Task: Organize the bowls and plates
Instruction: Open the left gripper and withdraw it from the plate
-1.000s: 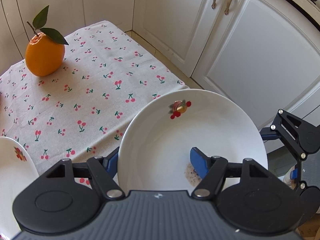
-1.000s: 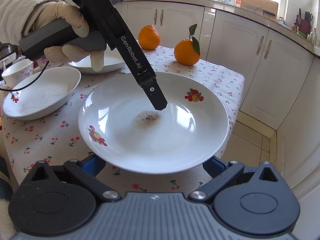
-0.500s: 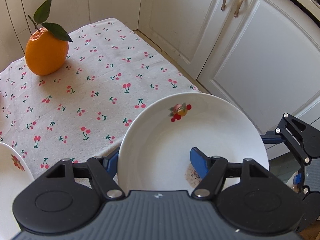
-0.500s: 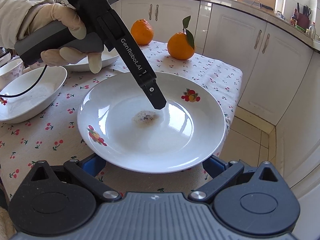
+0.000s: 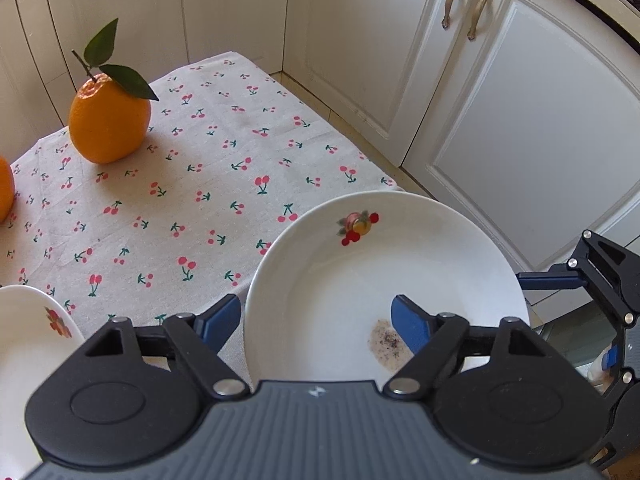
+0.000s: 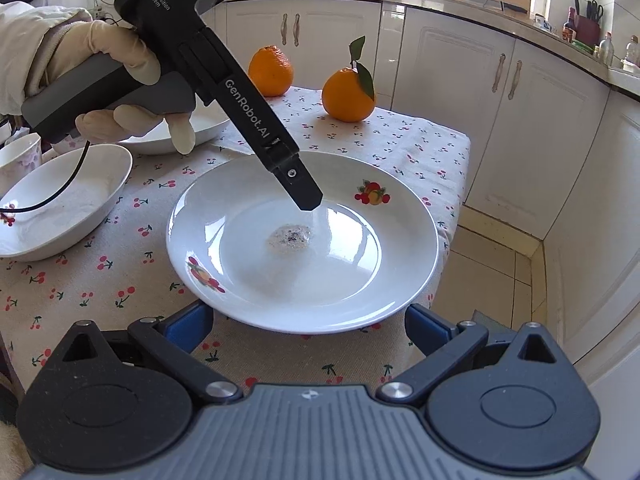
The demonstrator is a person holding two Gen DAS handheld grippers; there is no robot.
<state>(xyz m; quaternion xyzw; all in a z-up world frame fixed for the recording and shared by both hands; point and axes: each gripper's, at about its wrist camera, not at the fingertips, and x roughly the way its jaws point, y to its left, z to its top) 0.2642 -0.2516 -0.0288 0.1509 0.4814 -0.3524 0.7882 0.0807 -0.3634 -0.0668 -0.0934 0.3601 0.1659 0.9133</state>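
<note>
The left gripper [image 5: 320, 322] pinches the plate [image 6: 304, 240] rim and has carried it farther past the table's [image 6: 420, 140] right edge. The right gripper [image 6: 308, 324] waits open, just under the plate's near rim.

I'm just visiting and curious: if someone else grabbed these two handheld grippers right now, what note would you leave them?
Left gripper: clamped on the white plate's rim, one finger inside, holding it over the table's corner.
Right gripper: open, just under the plate's near rim, holding nothing.
The plate has a dirty spot in its middle.
A bowl and a second dish sit beside it.
Nothing is stacked yet; the plate needs placing.
</note>
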